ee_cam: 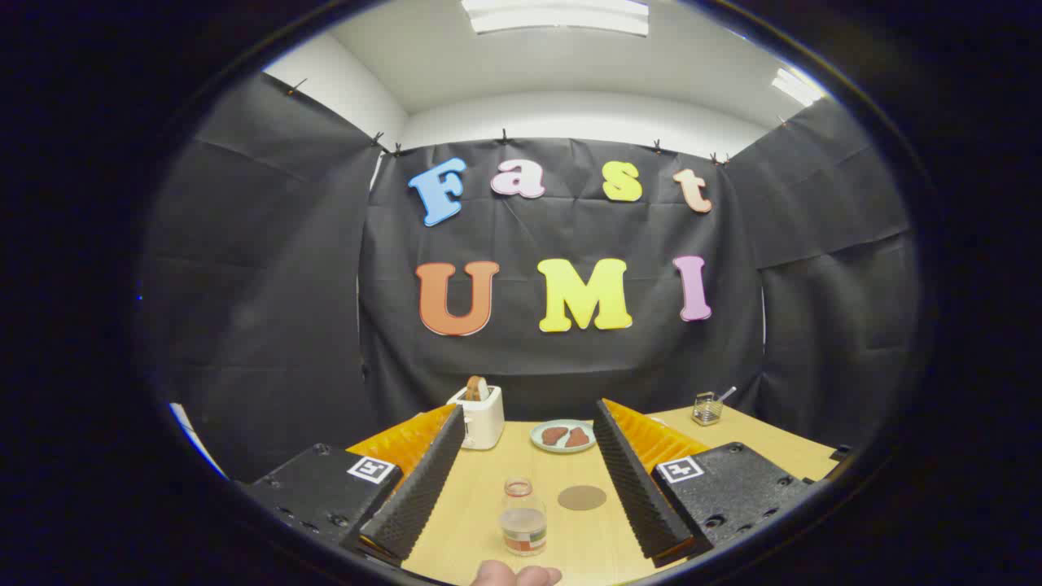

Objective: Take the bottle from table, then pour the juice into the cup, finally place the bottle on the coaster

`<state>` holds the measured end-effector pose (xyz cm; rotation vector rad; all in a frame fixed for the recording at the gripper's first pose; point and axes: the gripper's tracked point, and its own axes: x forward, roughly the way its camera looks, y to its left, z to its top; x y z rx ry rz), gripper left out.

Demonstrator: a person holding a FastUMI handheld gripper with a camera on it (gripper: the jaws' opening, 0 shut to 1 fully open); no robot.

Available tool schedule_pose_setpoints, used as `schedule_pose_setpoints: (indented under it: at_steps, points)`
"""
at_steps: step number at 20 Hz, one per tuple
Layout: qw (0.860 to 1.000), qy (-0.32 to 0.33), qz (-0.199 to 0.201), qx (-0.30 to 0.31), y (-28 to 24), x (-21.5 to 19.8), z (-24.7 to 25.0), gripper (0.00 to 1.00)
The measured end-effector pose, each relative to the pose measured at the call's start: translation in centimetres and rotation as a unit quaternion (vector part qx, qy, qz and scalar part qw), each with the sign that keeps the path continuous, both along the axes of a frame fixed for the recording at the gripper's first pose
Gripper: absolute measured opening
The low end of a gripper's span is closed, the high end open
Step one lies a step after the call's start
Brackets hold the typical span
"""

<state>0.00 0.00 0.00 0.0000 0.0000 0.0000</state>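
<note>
A small clear bottle (pixel 523 518) with a little juice and a banded label stands upright on the wooden table (pixel 480 505). It sits low between my two fingers, nearer the left finger (pixel 419 488), and neither finger touches it. A round brown coaster (pixel 581 497) lies flat just to its right, close to the right finger (pixel 635 484). My gripper (pixel 527 415) is open wide and holds nothing. No cup can be made out.
A white toaster (pixel 482 417) with a slice of bread stands beyond the left fingertip. A plate (pixel 562 436) with brown pieces lies beyond the coaster. A small wire basket (pixel 707 409) stands at the far right. A person's fingers (pixel 514 575) rest at the table's near edge.
</note>
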Motion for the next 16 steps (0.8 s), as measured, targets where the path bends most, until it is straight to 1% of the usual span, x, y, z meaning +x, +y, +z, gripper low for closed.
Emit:
schedule_pose_setpoints:
  at_steps: [3, 8, 12, 16]
  points:
    - [1.0, -0.007, 0.005, 0.003, 0.0, 0.4, 0.0, 1.0]
    - [1.0, 0.01, 0.0, 0.004, -0.9, 0.7, -1.5, 1.0]
    - [1.0, 0.007, -0.005, -0.003, -1.2, 0.6, -1.2, 1.0]
    - [1.0, 0.007, 0.0, -0.004, -0.8, 0.3, -1.3, 1.0]
